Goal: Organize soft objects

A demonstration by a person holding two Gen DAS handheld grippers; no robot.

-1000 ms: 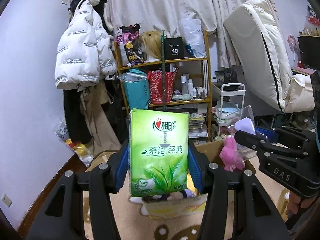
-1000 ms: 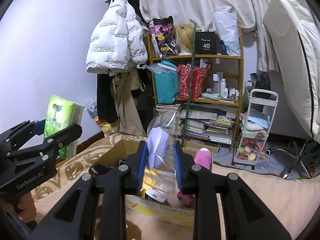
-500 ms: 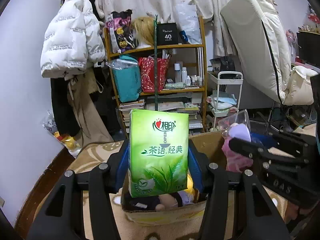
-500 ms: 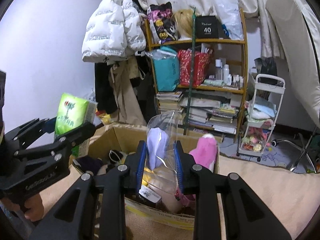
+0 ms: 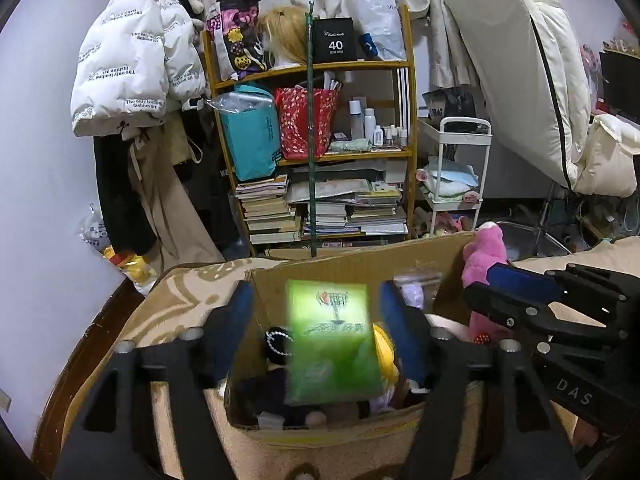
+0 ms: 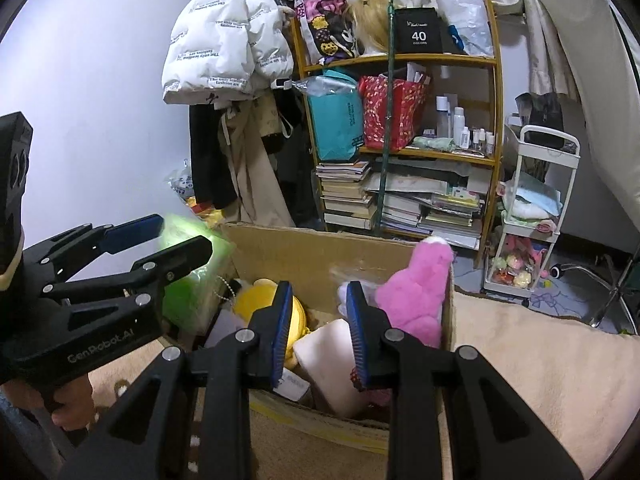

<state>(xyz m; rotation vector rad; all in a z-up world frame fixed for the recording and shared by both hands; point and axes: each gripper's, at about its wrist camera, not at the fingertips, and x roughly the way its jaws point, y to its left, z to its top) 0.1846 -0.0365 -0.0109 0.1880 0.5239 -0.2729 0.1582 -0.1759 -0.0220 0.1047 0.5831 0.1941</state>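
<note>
An open cardboard box point(image 5: 352, 268) point(image 6: 304, 248) sits on a beige blanket, with a pink plush point(image 5: 484, 252) point(image 6: 416, 284), a yellow plush point(image 6: 260, 300) and other soft items inside. My left gripper point(image 5: 316, 320) point(image 6: 180, 236) is open over the box; the green tissue pack point(image 5: 332, 344) point(image 6: 188, 280) is blurred, loose between its jaws and falling into the box. My right gripper point(image 6: 316, 320) point(image 5: 500, 280) is open and empty over the box. The clear bag with a purple item point(image 5: 412, 288) point(image 6: 348, 284) lies in the box by the pink plush.
A wooden shelf point(image 5: 312, 152) with books, bags and bottles stands behind the box. A white jacket point(image 5: 128, 64) hangs at the left, a white trolley point(image 5: 456, 176) and a mattress point(image 5: 528, 60) stand at the right. The blanket point(image 6: 540, 368) spreads right of the box.
Both grippers moved down over the box and opened. The left let go of the green tissue pack, which drops. The right let go of the clear bag, now in the box.
</note>
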